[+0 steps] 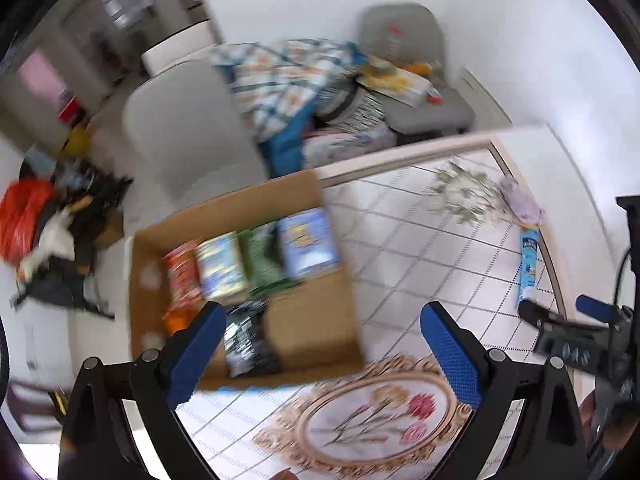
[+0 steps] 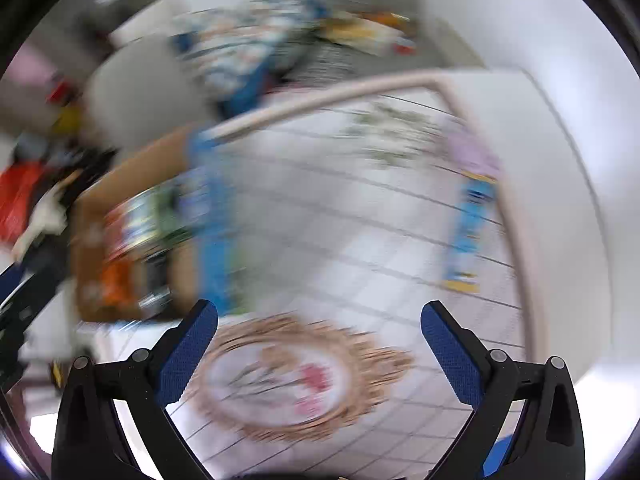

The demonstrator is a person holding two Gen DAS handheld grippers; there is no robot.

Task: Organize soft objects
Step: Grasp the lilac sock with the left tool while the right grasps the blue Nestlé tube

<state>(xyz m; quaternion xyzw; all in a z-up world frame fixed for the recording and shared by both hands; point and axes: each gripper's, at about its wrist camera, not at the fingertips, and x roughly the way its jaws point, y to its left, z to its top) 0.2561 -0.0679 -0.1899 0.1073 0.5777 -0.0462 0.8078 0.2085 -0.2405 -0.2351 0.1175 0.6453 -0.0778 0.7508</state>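
Note:
A cardboard box point(image 1: 312, 320) sits on the tablecloth at the left and holds several soft packets: a red one point(image 1: 182, 276), a blue-yellow one point(image 1: 222, 266), a green one point(image 1: 266, 258), a blue one point(image 1: 308, 242) and a dark silvery one point(image 1: 246, 340). A blue packet point(image 1: 529, 266) lies near the table's right edge; it also shows, blurred, in the right wrist view point(image 2: 470, 224). My left gripper point(image 1: 322, 320) is open and empty over the box's near side. My right gripper point(image 2: 318, 316) is open and empty above the tablecloth; it also shows at the right of the left view point(image 1: 560, 312).
The table point(image 1: 400, 152) carries a tiled cloth with an oval flower motif point(image 1: 372, 412). A pale purple item point(image 1: 520, 200) lies by the right edge. A grey chair point(image 1: 188, 128) and a pile of bedding point(image 1: 292, 80) stand behind the table. Clutter lies on the floor at left.

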